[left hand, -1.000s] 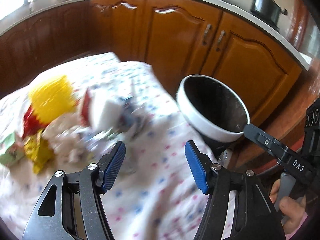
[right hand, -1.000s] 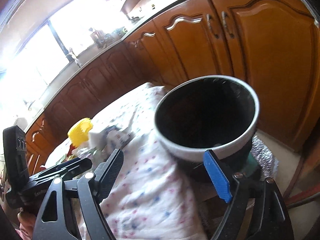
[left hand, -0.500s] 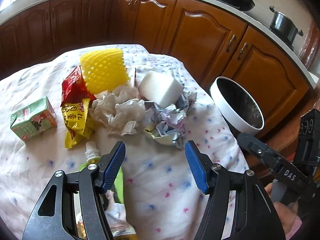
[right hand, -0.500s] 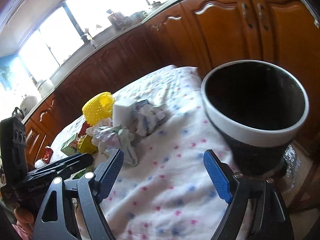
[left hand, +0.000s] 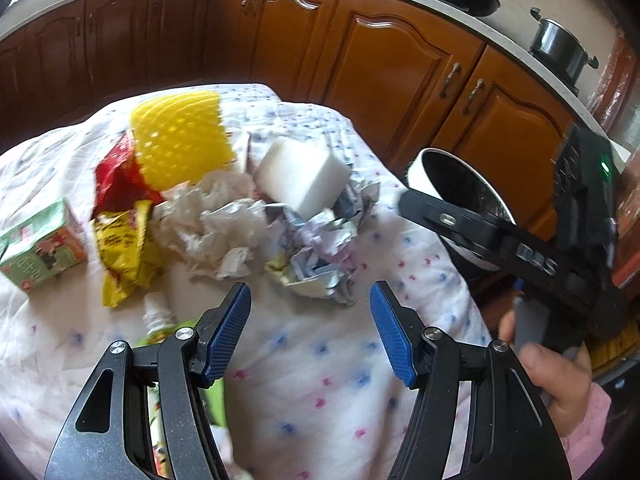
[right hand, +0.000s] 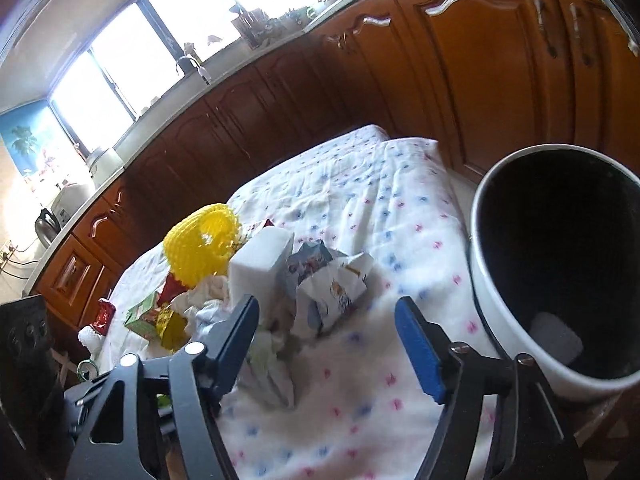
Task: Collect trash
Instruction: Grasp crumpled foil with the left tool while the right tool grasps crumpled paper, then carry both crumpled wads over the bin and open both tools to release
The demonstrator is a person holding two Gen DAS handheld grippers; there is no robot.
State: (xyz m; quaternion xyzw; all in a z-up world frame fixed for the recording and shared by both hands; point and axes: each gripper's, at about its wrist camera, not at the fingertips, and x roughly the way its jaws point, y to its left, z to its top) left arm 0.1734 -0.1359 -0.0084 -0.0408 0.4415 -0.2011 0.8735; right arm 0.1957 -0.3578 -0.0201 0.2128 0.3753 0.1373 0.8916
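Note:
A pile of trash lies on the flowered tablecloth (left hand: 320, 368): a white foam block (left hand: 304, 178), crumpled white paper (left hand: 224, 220), a crushed printed carton (left hand: 320, 256), yellow and red wrappers (left hand: 120, 236), a yellow foam net (left hand: 180, 144), a green carton (left hand: 38, 248) and a small bottle (left hand: 158, 318). The white trash bin (right hand: 560, 264) with a dark inside stands at the table's right edge; a white piece (right hand: 556, 338) lies in it. My left gripper (left hand: 310, 332) is open and empty, just short of the pile. My right gripper (right hand: 328, 344) is open and empty, close to the crushed carton (right hand: 332, 284).
Brown kitchen cabinets (left hand: 384, 80) run behind the table. Pots (left hand: 560, 46) stand on the counter. A bright window (right hand: 140, 56) and a sink tap (right hand: 188, 62) are at the back. The right gripper's body (left hand: 520, 248) crosses in front of the bin in the left wrist view.
Both views have swung from the bin toward the trash pile. Both grippers have come closer to the pile and stay open and empty.

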